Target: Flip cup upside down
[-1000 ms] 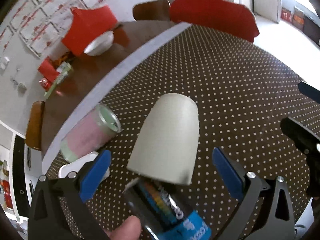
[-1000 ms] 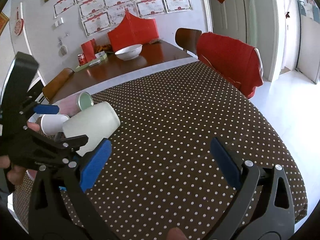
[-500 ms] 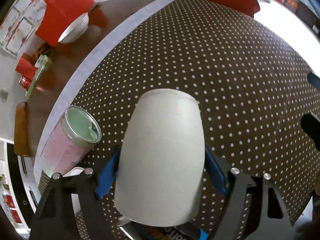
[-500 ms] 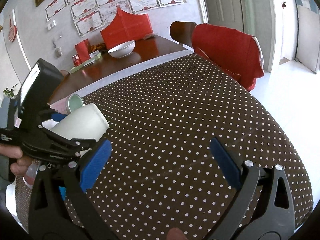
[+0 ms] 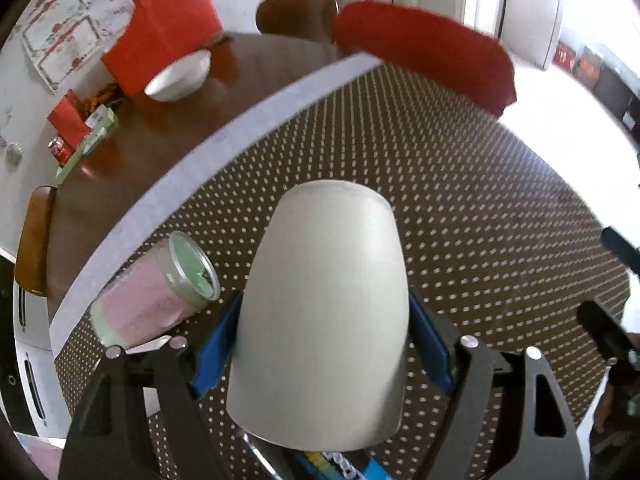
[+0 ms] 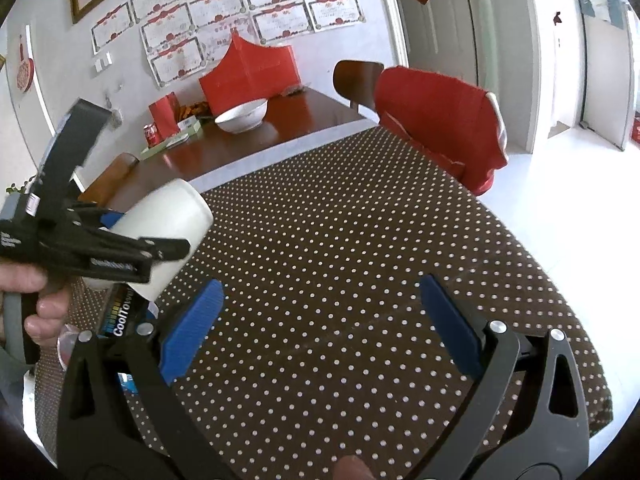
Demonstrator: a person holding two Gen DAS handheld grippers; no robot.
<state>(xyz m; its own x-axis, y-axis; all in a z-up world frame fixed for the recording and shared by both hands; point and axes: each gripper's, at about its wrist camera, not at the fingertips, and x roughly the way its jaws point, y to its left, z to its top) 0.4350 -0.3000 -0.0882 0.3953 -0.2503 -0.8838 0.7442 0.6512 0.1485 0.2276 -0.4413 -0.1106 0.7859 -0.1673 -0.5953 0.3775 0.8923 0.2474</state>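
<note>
You are at a round table with a brown dotted cloth (image 6: 360,280), in a room with red-trimmed papers (image 6: 224,12) on the wall. Take the white cup (image 5: 324,312) as your landmark.

Your left gripper (image 5: 324,344) holds the cup in the air above the cloth. Its blue pads (image 5: 214,348) press on the cup's two sides, near the wide end. The cup's closed round end points away from you, toward the far side of the table. In the right wrist view, your left hand (image 6: 34,304) grips the handle and the cup (image 6: 168,232) leans up and to the right.

Your right gripper (image 6: 320,320) hangs to the right of the cup, well apart from it. Its fingers are spread wide with nothing between them.

To the left of the cup, a pink can (image 5: 156,300) lies on its side on the cloth. Under the cup's wide end is a dark bottle with a bright label (image 6: 120,312), but the cup and the gripper hide most of it. You cannot see the cup's opening. Far behind the cup sit a white bowl (image 6: 242,114) and a red chair (image 6: 440,120). The left wrist view is a bit blurry.

A second ago your left fingers were wide open around the cup. Now they are closed on it. The cup has come up higher than half a second ago. Your right gripper has stayed open the whole time.
</note>
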